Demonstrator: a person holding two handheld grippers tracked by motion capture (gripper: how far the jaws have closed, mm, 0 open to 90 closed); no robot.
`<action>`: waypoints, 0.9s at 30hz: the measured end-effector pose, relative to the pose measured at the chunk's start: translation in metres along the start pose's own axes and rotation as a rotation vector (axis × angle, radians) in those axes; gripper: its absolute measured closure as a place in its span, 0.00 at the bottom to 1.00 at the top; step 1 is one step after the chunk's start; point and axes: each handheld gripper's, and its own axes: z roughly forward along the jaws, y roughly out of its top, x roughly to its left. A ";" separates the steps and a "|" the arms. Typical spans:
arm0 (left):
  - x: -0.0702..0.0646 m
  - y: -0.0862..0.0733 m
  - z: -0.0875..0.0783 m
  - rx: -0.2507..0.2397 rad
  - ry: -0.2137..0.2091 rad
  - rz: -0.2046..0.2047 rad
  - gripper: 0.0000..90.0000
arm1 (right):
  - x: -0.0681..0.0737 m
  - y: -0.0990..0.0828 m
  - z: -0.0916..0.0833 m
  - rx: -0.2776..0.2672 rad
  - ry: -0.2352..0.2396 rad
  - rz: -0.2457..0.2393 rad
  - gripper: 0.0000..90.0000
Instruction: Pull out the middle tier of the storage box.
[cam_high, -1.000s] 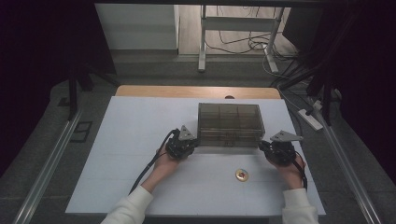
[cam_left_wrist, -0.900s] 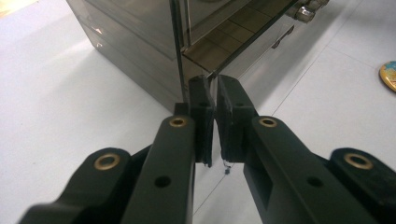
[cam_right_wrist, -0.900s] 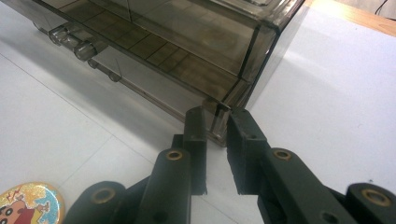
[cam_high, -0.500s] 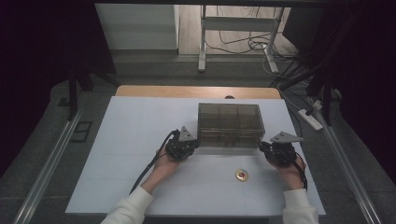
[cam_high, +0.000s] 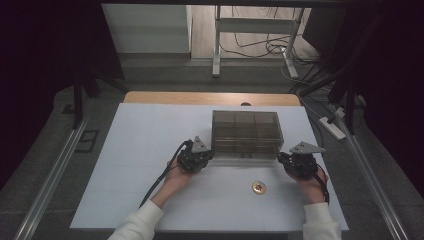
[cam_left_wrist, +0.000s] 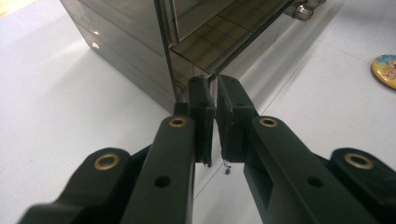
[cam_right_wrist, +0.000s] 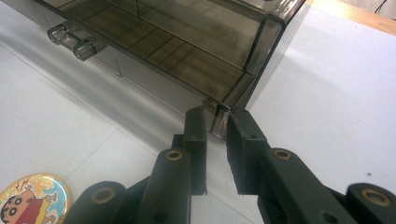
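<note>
We've got the smoky clear box (cam_high: 245, 134) mid-table. Left gripper (cam_left_wrist: 211, 95) pinches its near-left corner edge, right gripper (cam_right_wrist: 215, 122) its near-right corner. Gripper views show drawer handle (cam_right_wrist: 70, 39) and cartoon badge (cam_right_wrist: 31, 201); high view shows its compartments.

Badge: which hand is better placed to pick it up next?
Right, probably: the badge lies nearer the right gripper, just inward of that hand. The left gripper is shut on the drawer corner, farther off.
</note>
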 end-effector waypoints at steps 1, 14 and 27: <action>0.000 0.000 0.000 0.000 -0.005 -0.003 0.93 | 0.000 0.000 0.000 0.001 -0.001 -0.001 0.87; -0.001 -0.001 -0.002 -0.001 -0.009 0.000 0.93 | 0.002 0.000 -0.003 0.004 -0.001 -0.006 0.87; -0.003 -0.001 -0.003 -0.001 -0.008 0.005 0.93 | 0.003 0.000 -0.005 0.002 0.001 -0.009 0.87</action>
